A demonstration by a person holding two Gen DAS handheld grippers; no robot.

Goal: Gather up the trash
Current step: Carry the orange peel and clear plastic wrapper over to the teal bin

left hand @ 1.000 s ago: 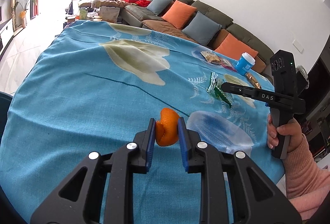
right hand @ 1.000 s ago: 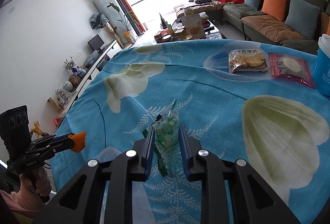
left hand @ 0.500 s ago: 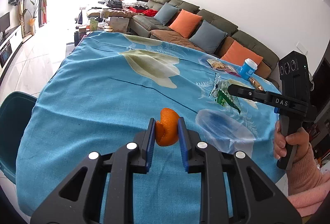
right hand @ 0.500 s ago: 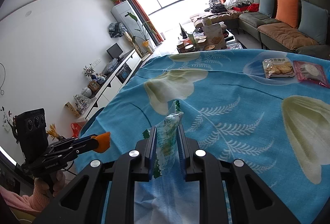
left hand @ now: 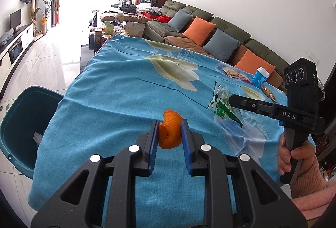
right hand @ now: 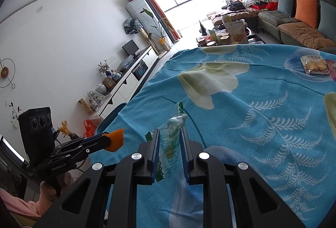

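My left gripper (left hand: 169, 132) is shut on an orange peel (left hand: 170, 132) and holds it above the blue tablecloth near the table's left edge. It also shows in the right wrist view (right hand: 111, 140) with the peel (right hand: 115, 140). My right gripper (right hand: 169, 144) is shut on a clear and green plastic wrapper (right hand: 171, 140), held above the cloth. In the left wrist view this gripper (left hand: 231, 100) holds the wrapper (left hand: 222, 104) at the right. A teal trash bin (left hand: 19, 123) stands on the floor left of the table, with some white trash inside.
The table (left hand: 130, 89) carries a cracker packet (right hand: 314, 65), a red packet (right hand: 332, 70), a blue cup (left hand: 260, 79) and a brown snack bar (left hand: 268, 91) at its far right. A sofa with cushions (left hand: 210, 39) stands behind it. A TV cabinet (right hand: 130, 85) runs along the left wall.
Both grippers have lifted and swung left with their loads. The teal bin has come into the left wrist view. Jaws stay shut.
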